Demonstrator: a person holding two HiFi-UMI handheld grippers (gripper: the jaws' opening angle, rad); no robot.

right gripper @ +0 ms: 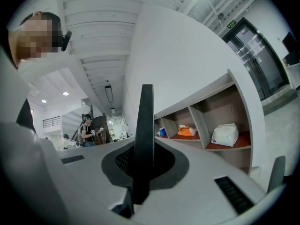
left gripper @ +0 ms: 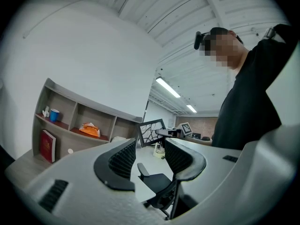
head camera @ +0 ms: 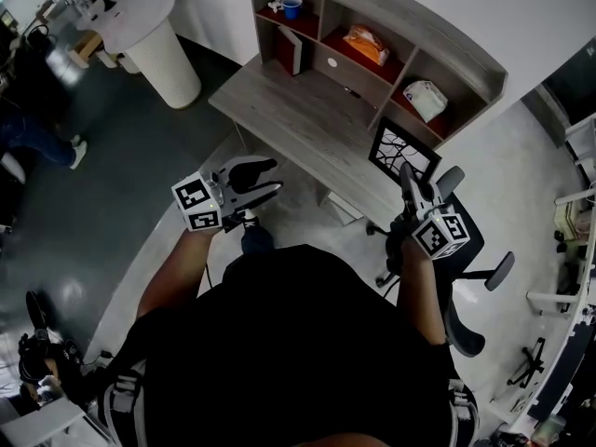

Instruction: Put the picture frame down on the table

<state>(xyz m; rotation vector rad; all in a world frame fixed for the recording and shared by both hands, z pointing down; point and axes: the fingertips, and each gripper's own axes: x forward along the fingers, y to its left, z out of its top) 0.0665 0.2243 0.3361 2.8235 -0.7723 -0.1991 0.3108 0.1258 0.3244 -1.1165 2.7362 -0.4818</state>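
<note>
Right gripper view is where the grip is read: the right gripper [right gripper: 143,159] is seen clamped on the picture frame [right gripper: 146,121], which shows edge-on as a thin dark bar pinched between the jaws and rising straight above them. The task is therefore judged not yet done. The frame is carried rather than set down, so the lowering onto the desk [head camera: 298,119] and the release are left. In the head view the frame is held upright just ahead of this gripper's tips, gripped near its lower edge, with the desk's right end lying beyond the jaws. Whether its lower edge touches the desktop cannot be told, though it is judged to be clear of it. The frame is seen as a slim black rectangular border around a white picture crossed by black branching lines, and a flat, rigid thing is suggested. The left gripper [head camera: 272,177] is held well apart from it on the other side. In the left gripper view its jaws are seen spread wide with nothing between them, and the frame is visible far beyond their tips. Shelf compartments at the desk's back, with a blue cup [head camera: 291,6] and an orange packet [head camera: 365,45], lie further ahead of both grippers.
</note>
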